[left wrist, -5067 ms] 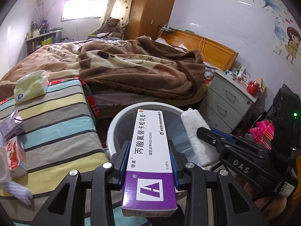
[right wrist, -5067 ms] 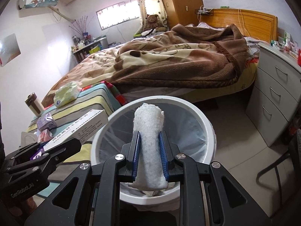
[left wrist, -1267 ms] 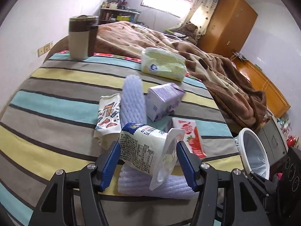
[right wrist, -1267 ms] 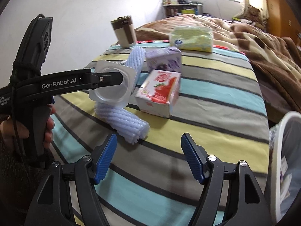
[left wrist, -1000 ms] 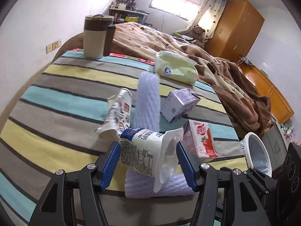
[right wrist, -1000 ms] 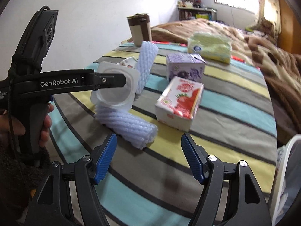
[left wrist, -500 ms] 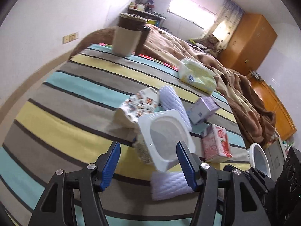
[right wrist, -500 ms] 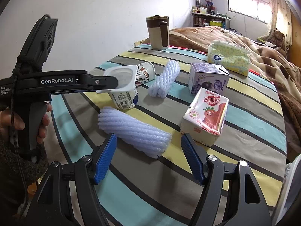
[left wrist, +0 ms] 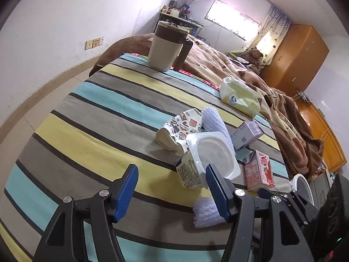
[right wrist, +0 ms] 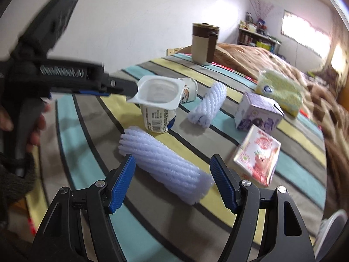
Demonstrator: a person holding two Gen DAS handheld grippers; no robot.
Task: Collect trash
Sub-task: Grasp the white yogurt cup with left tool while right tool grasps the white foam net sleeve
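Left gripper point(left wrist: 172, 186): jaws spread wide, nothing held; the yogurt cup point(left wrist: 204, 161) is seen just off the right pad, rim close to or touching it, contact not resolvable.
Right gripper point(right wrist: 172, 182): jaws wide, empty, set to either side of the near foam sleeve point(right wrist: 165, 166), pads apart from it.
Yogurt cup: upright on the striped tabletop point(left wrist: 91, 118), empty, beside the printed paper cup point(left wrist: 181, 128), which lies on its side.
Other trash, relative to the yogurt cup: second foam sleeve point(right wrist: 208, 104) behind it; purple carton point(right wrist: 257, 113) and strawberry carton point(right wrist: 258, 155) to its right.
Trash bin point(left wrist: 302, 185): rim visible past the strawberry carton, at the tabletop edge.
Risk, cup: judged light and top-heavy; a brush from the left pad would tip or skid it.
Risk, sleeve: judged soft and round; an off-centre closure could roll it away or squash it loose.
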